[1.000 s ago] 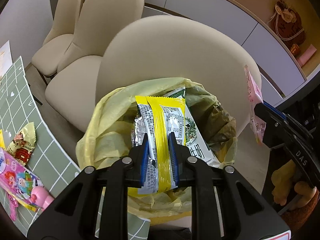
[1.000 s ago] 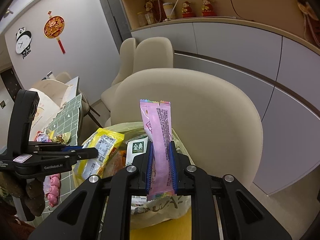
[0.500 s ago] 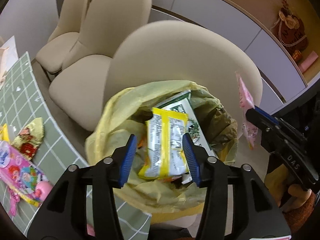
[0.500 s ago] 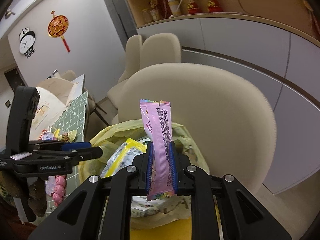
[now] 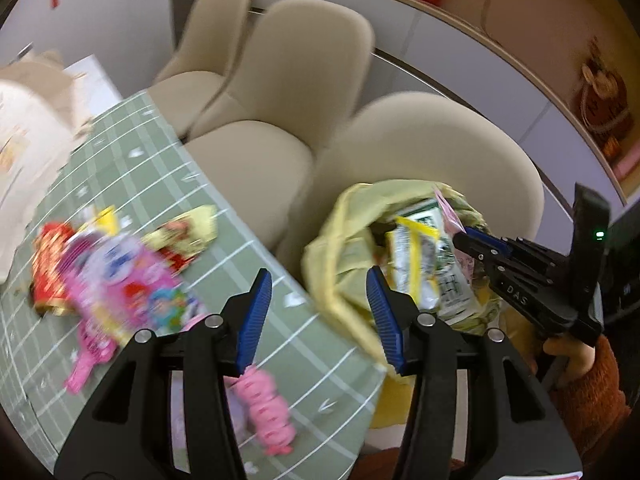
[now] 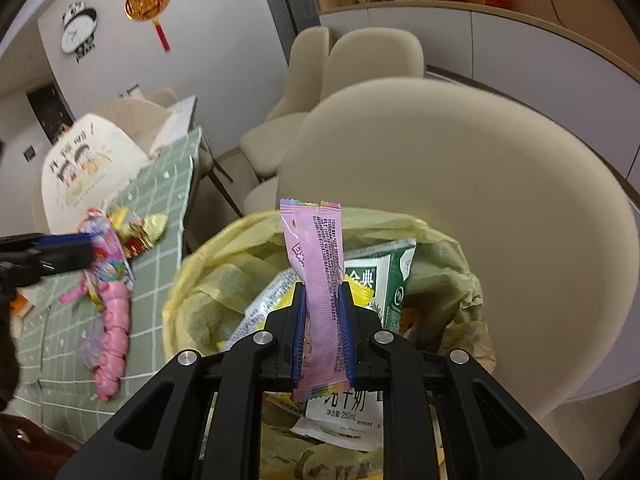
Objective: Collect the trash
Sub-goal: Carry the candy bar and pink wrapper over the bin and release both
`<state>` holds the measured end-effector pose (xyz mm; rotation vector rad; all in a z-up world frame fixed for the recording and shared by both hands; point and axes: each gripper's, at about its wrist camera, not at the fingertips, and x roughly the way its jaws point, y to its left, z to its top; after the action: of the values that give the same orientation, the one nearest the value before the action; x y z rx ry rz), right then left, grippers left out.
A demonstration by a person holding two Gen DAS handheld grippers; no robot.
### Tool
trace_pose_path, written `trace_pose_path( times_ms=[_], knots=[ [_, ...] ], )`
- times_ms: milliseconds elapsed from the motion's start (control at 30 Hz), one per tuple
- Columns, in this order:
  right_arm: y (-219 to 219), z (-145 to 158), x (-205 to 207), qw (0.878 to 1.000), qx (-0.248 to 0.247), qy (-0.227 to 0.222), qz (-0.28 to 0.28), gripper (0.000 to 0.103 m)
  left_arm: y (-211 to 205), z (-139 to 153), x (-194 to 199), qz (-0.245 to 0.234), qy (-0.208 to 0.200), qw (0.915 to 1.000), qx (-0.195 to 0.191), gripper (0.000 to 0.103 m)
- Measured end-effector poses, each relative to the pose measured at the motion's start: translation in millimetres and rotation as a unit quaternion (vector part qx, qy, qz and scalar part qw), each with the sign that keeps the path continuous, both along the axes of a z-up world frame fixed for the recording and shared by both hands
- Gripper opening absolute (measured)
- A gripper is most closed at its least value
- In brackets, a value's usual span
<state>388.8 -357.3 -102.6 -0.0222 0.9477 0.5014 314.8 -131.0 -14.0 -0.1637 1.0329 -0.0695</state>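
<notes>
A yellow bin bag (image 5: 332, 264) (image 6: 208, 280) stands open in front of a beige chair. In it lie a yellow snack wrapper (image 5: 412, 256) and a green milk carton (image 6: 384, 280). My left gripper (image 5: 318, 276) is open and empty, over the table edge to the left of the bag. My right gripper (image 6: 323, 332) hangs over the bag's mouth with a pink wrapper (image 6: 316, 264) upright between its pads. Its jaws are opening, and the pads still touch the wrapper. The right gripper (image 5: 460, 236) also shows in the left wrist view at the bag's far rim.
A table with a green grid cloth (image 5: 160, 184) (image 6: 168, 208) carries a pink packet (image 5: 120, 280), a gold wrapper (image 5: 188, 232), a red wrapper (image 5: 48, 272) and a pink ribbed piece (image 6: 114, 332). Beige chairs (image 5: 288, 80) stand behind. An orange sleeve (image 5: 588, 392) holds the right gripper.
My left gripper opened, and the yellow wrapper dropped into the bag. It then swung left towards the table. My right gripper came lower over the bag with the pink wrapper.
</notes>
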Motion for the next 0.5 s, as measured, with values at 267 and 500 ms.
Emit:
trace_pose_path(
  times_ms=[267,500],
  knots=[
    [8.2,10.9,-21.5,1.0,-0.024,-0.014,-0.001,0.044,67.5,-0.3,-61.7,0.113,-0.021,0.9926,-0.039,0.047],
    [12.9,55.1,-62.0,0.998,0.01,-0.062,-0.019,0.052,128.6,4.4,-101.9,0.171,-0.043,0.9843,-0.014,0.047]
  ],
)
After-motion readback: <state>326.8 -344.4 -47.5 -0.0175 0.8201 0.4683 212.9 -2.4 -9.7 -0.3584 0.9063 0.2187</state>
